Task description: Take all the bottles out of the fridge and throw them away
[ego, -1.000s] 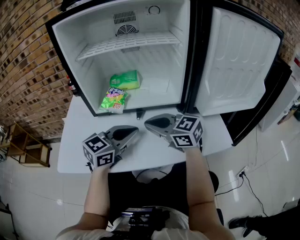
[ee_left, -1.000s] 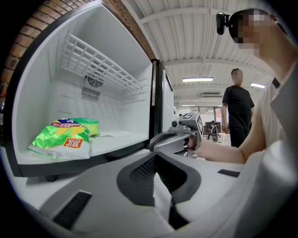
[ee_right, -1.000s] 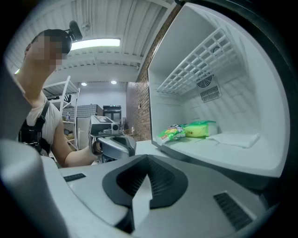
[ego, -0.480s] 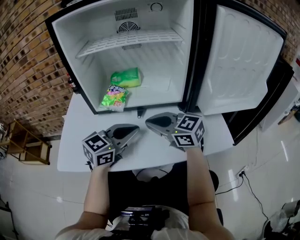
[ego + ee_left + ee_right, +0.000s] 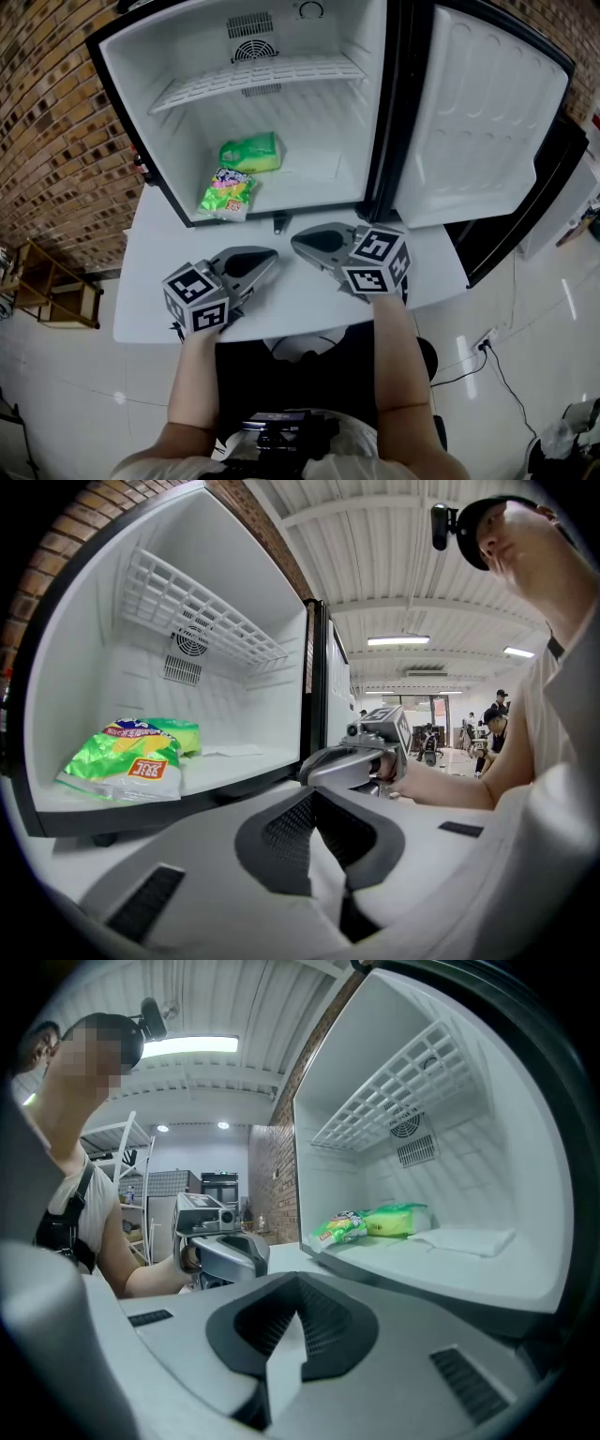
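Fridge (image 5: 141, 112) open, its door (image 5: 487, 122) swung wide to the right of it. We see no bottles inside. Table (image 5: 300, 305) in front of the fridge is bare and roomy. Wire shelf (image 5: 253, 80) caps the reach inside. Risk, we judge: grabbing the green pack (image 5: 250, 152) or snack bag (image 5: 228, 195) on the fridge floor instead. Left gripper (image 5: 270, 254) and right gripper (image 5: 296, 246) before the fridge, jaws together, empty

I saw a green packet (image 5: 250, 152) lying just behind a bright snack bag (image 5: 227, 196). A white table (image 5: 150, 281) was in front of them. A brick wall (image 5: 47, 112) stood on my left, with a small wooden rack (image 5: 47, 286) near it on the shiny floor (image 5: 56, 394).
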A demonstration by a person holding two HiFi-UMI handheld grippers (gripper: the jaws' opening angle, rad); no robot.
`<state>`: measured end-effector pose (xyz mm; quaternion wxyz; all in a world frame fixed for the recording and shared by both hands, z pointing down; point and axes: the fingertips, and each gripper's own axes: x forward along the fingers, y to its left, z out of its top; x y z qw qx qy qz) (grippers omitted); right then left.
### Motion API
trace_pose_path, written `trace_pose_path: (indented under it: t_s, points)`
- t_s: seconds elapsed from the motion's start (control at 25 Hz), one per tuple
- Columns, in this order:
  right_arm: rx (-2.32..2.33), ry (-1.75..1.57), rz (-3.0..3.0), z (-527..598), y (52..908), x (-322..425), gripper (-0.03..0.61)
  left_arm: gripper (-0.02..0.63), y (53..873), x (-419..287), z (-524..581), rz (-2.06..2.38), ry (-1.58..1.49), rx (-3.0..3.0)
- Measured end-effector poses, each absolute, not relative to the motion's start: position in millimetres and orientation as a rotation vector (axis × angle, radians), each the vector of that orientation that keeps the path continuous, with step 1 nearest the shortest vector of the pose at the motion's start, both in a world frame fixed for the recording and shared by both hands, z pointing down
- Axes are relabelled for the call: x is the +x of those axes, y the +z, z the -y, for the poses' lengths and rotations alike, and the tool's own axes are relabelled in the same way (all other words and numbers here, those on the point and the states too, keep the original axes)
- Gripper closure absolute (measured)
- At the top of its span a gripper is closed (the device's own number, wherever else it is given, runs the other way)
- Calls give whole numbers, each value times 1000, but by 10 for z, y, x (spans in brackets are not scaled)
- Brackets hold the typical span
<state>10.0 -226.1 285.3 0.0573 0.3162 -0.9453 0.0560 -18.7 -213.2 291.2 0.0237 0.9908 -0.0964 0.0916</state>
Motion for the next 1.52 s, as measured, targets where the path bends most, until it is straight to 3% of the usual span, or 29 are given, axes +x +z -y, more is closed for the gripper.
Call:
trace_pose_path:
  t_s: [0.32, 0.48, 0.52, 0.6, 0.8, 1.04, 1.52]
  points:
    - [969, 169, 2865, 2278, 2866, 126, 577, 601, 2928, -159, 2136, 298, 274, 3066]
    - [1113, -17, 2809, 2396, 2702, 142, 563, 601, 2935, -153, 2110, 295, 284, 3063]
    - [1124, -75, 2775, 2437, 2647, 119, 553, 601, 2935, -152, 2106, 296, 286, 3061]
    - [1116, -156, 2703, 2538, 2544, 66, 456, 601, 2928, -157, 2125, 319, 291, 3054]
    - [1052, -510, 2368, 2842, 2545, -57, 376, 601, 2912, -332, 2247, 467, 283, 3029]
    - [863, -1086, 1816, 2987, 2789, -412, 376, 601, 2909, -603, 2259, 574, 291, 3012]
    - [740, -1275, 1496, 3194, 3001, -867, 379, 601, 2922, -844, 2282, 667, 283, 2984]
